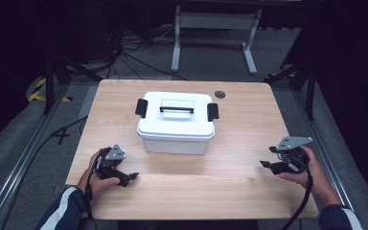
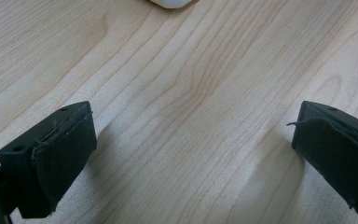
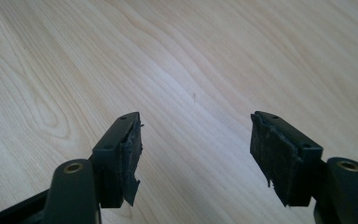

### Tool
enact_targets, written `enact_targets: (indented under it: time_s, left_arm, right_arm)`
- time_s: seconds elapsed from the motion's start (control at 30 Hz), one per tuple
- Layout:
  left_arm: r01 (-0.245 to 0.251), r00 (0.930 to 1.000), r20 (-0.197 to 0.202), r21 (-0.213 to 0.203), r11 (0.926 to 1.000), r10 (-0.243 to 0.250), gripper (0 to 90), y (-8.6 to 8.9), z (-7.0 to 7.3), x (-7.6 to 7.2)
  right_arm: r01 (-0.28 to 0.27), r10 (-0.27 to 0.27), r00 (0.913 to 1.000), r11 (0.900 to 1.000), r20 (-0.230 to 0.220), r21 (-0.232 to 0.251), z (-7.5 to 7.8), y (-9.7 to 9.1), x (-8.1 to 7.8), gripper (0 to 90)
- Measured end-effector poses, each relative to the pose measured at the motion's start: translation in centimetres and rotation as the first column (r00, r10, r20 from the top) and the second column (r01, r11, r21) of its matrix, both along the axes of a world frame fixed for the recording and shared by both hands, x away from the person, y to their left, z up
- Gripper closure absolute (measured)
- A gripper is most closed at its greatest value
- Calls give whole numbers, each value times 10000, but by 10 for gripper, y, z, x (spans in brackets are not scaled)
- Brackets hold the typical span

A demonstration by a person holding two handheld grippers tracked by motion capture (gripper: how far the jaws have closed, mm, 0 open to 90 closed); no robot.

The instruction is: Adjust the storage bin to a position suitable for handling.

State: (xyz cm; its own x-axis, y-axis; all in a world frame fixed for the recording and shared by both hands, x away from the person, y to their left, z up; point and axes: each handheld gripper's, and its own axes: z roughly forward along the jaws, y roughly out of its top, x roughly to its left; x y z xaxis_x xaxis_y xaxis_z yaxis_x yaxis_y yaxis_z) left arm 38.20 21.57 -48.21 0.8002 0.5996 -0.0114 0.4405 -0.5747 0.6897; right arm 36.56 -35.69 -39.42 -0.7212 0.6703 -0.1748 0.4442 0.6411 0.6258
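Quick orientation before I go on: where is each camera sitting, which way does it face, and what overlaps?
High view: above the person's side, looking forward and down on the table, box, both hands, left gripper, right gripper.
Left gripper view: rides the left gripper, facing tabletop; box corner at top.
Right gripper view: rides the right gripper, facing bare tabletop.
Shared: wood tabletop; jaws apart.

The right gripper (image 3: 196, 154) points down at a light wood-grain surface (image 3: 205, 60). Its two black fingers (image 3: 121, 158) stand well apart, nothing between them. Their dark pads look frayed at the edges.
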Motion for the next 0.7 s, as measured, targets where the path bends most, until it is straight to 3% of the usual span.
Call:
enact_targets:
  time_s: [0.33, 0.7]
  left_arm:
    - [-8, 10000, -4, -8, 10000, 8, 2, 0, 0, 0]
    - [-31, 10000, -21, -26, 10000, 31, 2, 0, 0, 0]
  right_arm:
    - [-738, 770, 9961, 9946, 420, -731, 44, 25, 17, 386]
    - [-1384, 1469, 9871, 9827, 629, -1228, 76, 56, 33, 427]
